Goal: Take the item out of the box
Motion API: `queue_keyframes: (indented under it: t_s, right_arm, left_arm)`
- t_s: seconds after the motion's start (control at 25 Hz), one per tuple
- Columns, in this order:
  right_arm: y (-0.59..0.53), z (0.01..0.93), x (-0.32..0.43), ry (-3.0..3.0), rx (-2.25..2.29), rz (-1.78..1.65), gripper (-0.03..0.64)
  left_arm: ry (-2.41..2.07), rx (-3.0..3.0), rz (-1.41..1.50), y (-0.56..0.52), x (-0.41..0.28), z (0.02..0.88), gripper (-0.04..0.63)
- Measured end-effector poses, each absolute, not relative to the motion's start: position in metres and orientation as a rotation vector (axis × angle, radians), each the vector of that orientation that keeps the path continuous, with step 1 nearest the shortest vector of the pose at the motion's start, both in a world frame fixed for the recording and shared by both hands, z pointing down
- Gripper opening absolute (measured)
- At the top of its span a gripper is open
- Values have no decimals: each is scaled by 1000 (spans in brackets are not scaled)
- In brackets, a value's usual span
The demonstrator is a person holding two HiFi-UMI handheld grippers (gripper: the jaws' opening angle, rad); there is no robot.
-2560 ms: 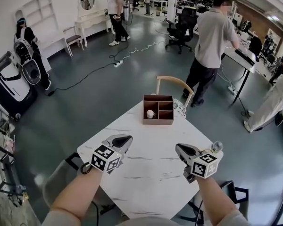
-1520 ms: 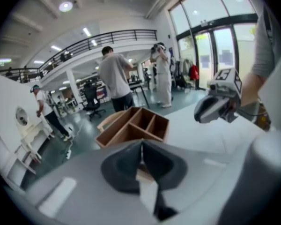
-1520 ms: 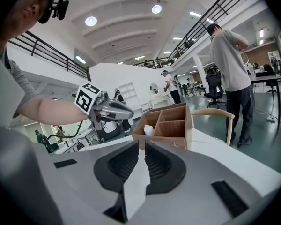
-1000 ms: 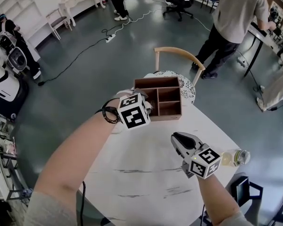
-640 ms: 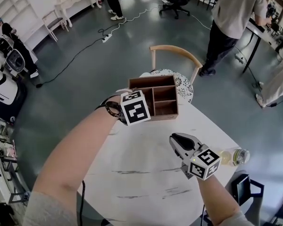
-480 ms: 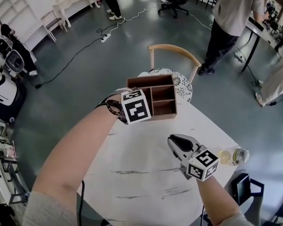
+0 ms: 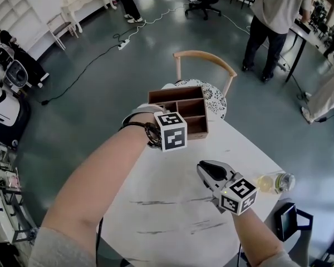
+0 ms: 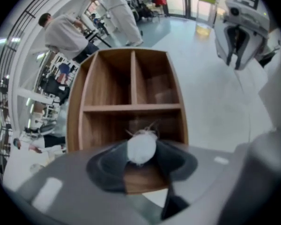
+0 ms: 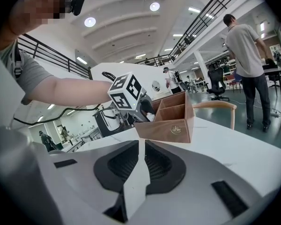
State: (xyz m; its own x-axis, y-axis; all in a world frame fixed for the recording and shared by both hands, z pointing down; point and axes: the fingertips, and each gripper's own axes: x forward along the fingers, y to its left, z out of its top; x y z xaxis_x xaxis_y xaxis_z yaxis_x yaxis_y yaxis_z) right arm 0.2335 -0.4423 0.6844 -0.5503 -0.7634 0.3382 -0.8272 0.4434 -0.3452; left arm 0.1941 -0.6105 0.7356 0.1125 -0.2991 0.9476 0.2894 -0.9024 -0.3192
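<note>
The wooden box (image 7: 198, 131) with several compartments stands at the far side of the white table (image 7: 172, 204). My left gripper (image 8: 141, 143) points steeply down into the compartment nearest it. In the head view its marker cube (image 7: 172, 131) hides the jaws. A small white item (image 8: 141, 152) sits between the dark pads, which touch it on both sides. The jaws have just been closing on it. My right gripper (image 7: 206, 168) hovers over the table nearer to me, shut and holding nothing, and faces the box (image 9: 171, 123).
A plastic bottle with yellowish liquid (image 7: 275, 181) lies near the table's right edge. A wooden chair (image 7: 205, 60) with a lace cushion (image 7: 214, 98) stands just behind the box. People stand on the floor beyond.
My left gripper has sunk lower into the box and tilted more steeply down. The white item now sits between its pads. The right gripper has stayed where it was.
</note>
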Motion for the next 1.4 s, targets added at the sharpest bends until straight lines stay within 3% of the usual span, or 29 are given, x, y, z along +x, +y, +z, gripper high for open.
queue_keyframes:
  t_s: [0.64,1.4]
  right_arm:
    - [-424,668,249,-2484,1487,736,11]
    - [-430,581,254,-2437,1596,601,11]
  left_arm:
    - [118,-2044,-1737,-606,196,728,164]
    - [328,-2117,-1521,-620,188,591,164]
